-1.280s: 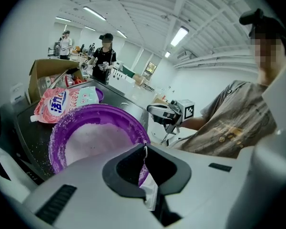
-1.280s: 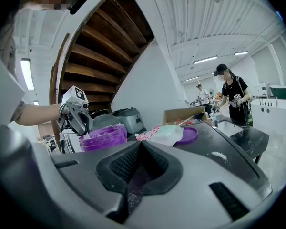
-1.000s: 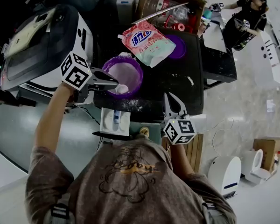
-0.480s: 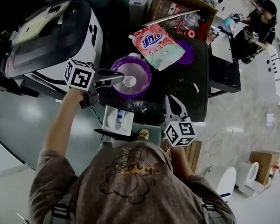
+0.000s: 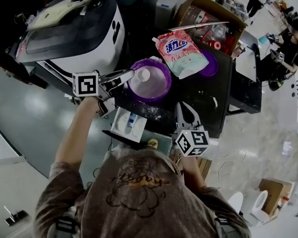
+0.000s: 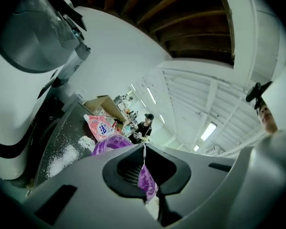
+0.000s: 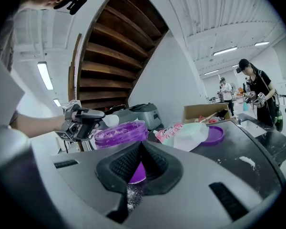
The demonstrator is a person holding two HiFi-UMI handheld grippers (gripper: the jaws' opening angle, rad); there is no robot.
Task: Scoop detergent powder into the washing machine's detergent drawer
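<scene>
One scoop (image 5: pixel 143 75) clamped in left gripper (image 5: pixel 124 77) jaws over tub (image 5: pixel 161 91); drawer (image 5: pixel 125 124) just beyond desk's (image 5: pixel 198 90) near edge; right gripper (image 5: pixel 187 114) jaws closed, empty.

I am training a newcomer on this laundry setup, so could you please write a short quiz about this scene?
1. True or false: the left gripper holds the scoop above the purple tub.
2. Where does the pink detergent bag lie? A in the drawer; B on the black table beside the tub; C in the cardboard box.
3. Fill in: the right gripper is shut and ____.
Key: 1 true; 2 B; 3 empty.
</scene>
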